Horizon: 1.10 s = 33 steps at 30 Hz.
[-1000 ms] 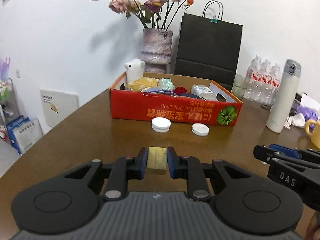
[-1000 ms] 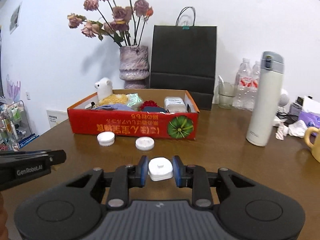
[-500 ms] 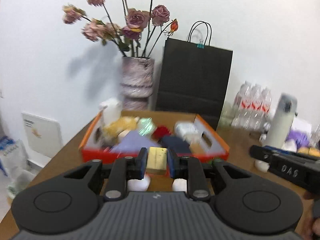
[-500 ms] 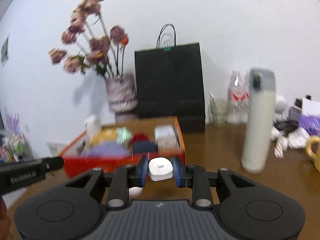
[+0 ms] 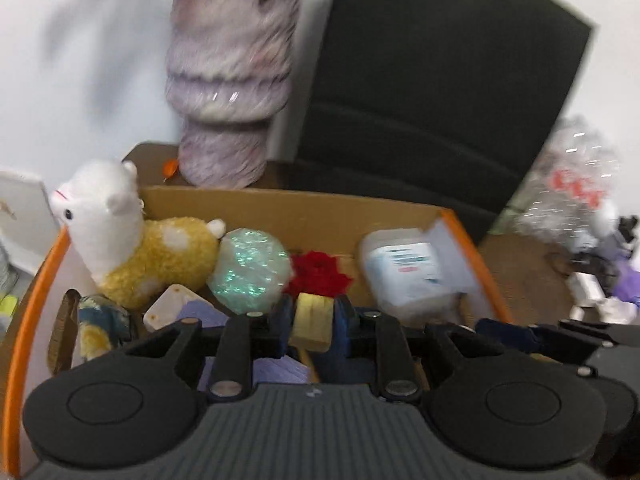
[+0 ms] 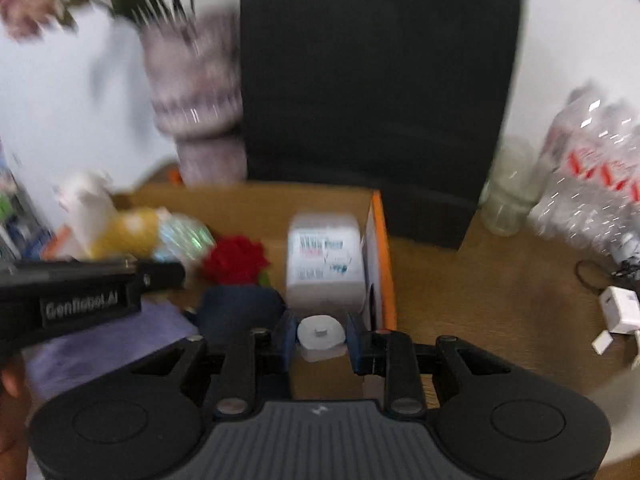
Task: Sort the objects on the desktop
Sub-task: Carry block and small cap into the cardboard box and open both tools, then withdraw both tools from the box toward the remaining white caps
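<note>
My left gripper is shut on a yellow block and holds it over the middle of the orange cardboard box. My right gripper is shut on a white cap-like piece over the box's right end, close to its orange side wall. The box holds a plush alpaca, a shiny green ball, a red flower, a white plastic container, purple cloth and a dark blue item. The left gripper also shows in the right wrist view.
A marbled vase and a black paper bag stand right behind the box. Water bottles and a glass stand at the right. A white charger lies on the brown table.
Both grippers have moved forward and up from the table, carrying their objects over the box. The two white lids in front of the box are out of view.
</note>
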Each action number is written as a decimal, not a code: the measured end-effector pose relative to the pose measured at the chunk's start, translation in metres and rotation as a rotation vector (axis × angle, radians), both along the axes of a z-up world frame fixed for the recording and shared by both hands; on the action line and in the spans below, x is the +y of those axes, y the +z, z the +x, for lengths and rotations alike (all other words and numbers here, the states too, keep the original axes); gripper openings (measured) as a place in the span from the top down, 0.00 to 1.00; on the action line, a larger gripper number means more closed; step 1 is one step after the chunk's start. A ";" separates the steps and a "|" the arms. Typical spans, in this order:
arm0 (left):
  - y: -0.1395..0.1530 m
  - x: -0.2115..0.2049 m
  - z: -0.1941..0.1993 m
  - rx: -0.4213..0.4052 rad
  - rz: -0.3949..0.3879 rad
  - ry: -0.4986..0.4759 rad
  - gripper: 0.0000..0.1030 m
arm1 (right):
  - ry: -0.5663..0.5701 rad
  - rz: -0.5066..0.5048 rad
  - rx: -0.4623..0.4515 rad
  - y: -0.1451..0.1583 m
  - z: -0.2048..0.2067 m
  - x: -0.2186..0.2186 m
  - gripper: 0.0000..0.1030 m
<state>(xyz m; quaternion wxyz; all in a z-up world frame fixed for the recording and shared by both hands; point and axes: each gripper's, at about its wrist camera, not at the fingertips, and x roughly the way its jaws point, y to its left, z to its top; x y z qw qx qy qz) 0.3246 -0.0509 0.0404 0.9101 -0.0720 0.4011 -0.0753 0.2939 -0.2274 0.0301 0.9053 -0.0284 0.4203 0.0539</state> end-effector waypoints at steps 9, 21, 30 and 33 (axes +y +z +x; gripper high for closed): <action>0.025 0.014 -0.011 -0.022 0.070 0.004 0.18 | -0.007 0.057 0.008 -0.003 0.011 0.001 0.38; 0.080 0.036 -0.094 -0.130 0.242 0.100 0.00 | 0.024 0.113 -0.050 0.064 -0.049 0.002 0.18; 0.101 0.040 -0.158 -0.200 0.236 0.132 0.00 | 0.042 0.138 -0.108 0.084 -0.111 0.012 0.11; 0.097 0.043 -0.184 -0.251 0.232 0.131 0.00 | 0.034 0.162 -0.157 0.086 -0.137 0.013 0.10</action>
